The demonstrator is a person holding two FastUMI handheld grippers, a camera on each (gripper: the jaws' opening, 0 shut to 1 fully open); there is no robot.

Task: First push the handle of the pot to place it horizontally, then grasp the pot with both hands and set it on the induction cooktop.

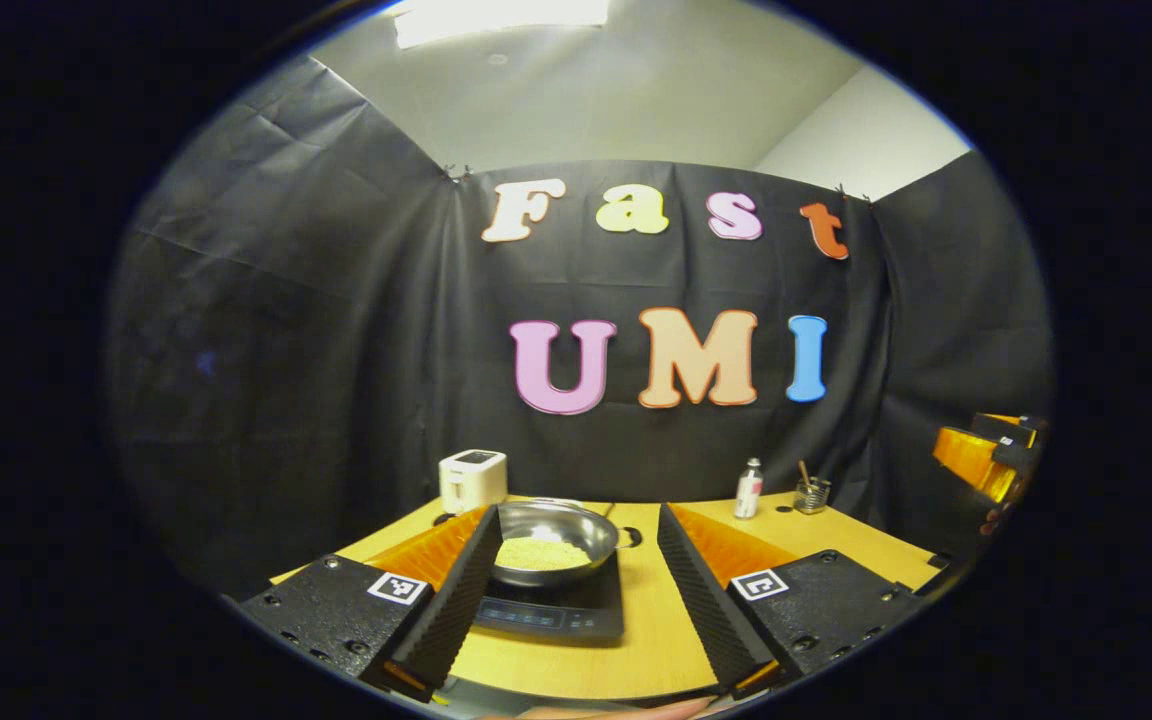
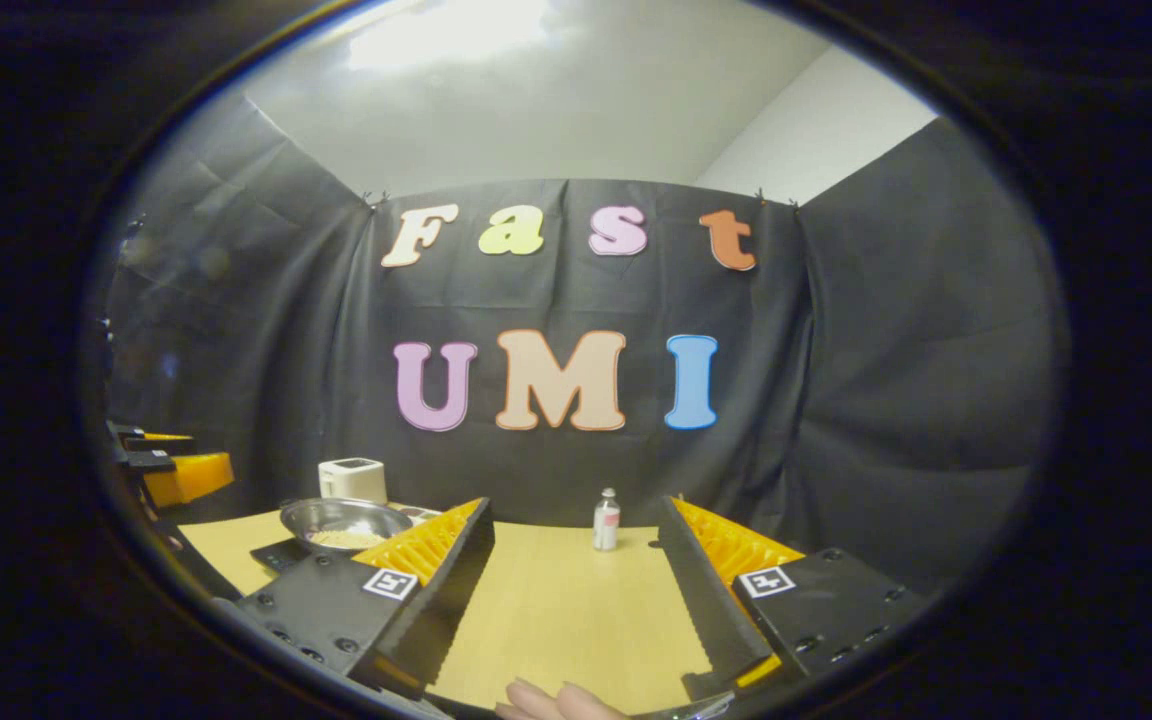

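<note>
On the pale wooden tabletop (image 1: pixel 636 640), a shallow round stainless-steel pot (image 1: pixel 554 540) with a pale grainy filling sits on the flat black induction cooktop (image 1: pixel 561 612), whose control strip faces the camera in the left gripper view. Its small dark handle (image 1: pixel 630 537) juts from the right side of the rim, lying roughly level as far as the view allows. The left tongs (image 1: pixel 571 590) stand wide open, apart from the pot, their fingers framing it from the near side without touching it. The right tongs (image 2: pixel 576 600) are likewise spread wide and hold nothing, over bare tabletop to the right of the cooktop; in the right gripper view the pot and cooktop lie off to the left.

Behind the pot stands a small white boxy toaster (image 1: pixel 473 480). Farther right are a small white bottle with a red label (image 1: pixel 749 489) and a little clear glass cup holding a stick (image 1: pixel 811 493), both well apart from the cooktop.

Judged from how things lie, the task looks essentially done: the pot rests on the cooktop and neither pair of tongs grips it. This reads as the release or retreat stage. If anything is left, the next move calls for drawing both tongs back and clear without nudging the rim or the handle, so the pot keeps its seat centred on the cooktop
</note>
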